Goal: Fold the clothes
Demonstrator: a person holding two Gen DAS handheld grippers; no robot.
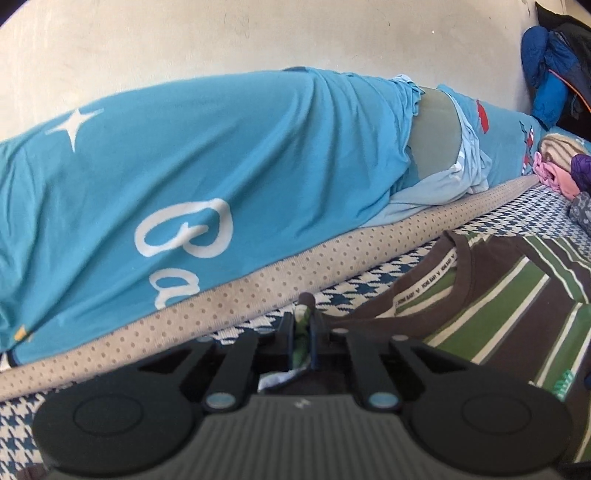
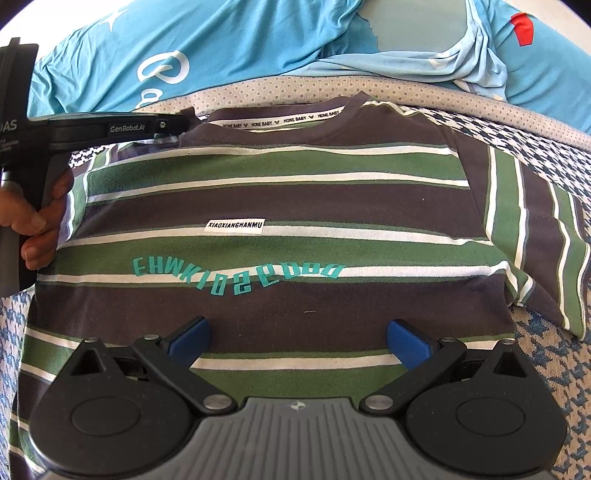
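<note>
Houndstooth bedding (image 2: 546,354) in blue and white covers the surface, and a beige dotted mattress edge (image 1: 229,295) runs across behind it, with a pale wall (image 1: 221,33) further back. Draped over a mound behind that edge is a turquoise cloth (image 1: 221,147) with white lettering and a star.

Spread flat on the bedding lies the striped T-shirt (image 2: 280,199), brown, green and white, neckline toward twelve o'clock in the right wrist view, teal lettering across its chest and a small white label above that. Its sleeve at three o'clock lies spread out to the side.

At ten o'clock in the same view, the left gripper (image 2: 177,123) is clamped on the shirt's shoulder, beside the collar; a hand (image 2: 40,221) holds its handle at nine o'clock. Its own camera shows the jaws pressed together on a pinch of fabric.

At six o'clock, the right gripper (image 2: 299,341) hangs over the shirt's lower body, blue pads (image 2: 408,341) spread wide with nothing between them.

Folded clothes (image 1: 557,166), pink, beige and purple, are piled at three o'clock in the left wrist view.
</note>
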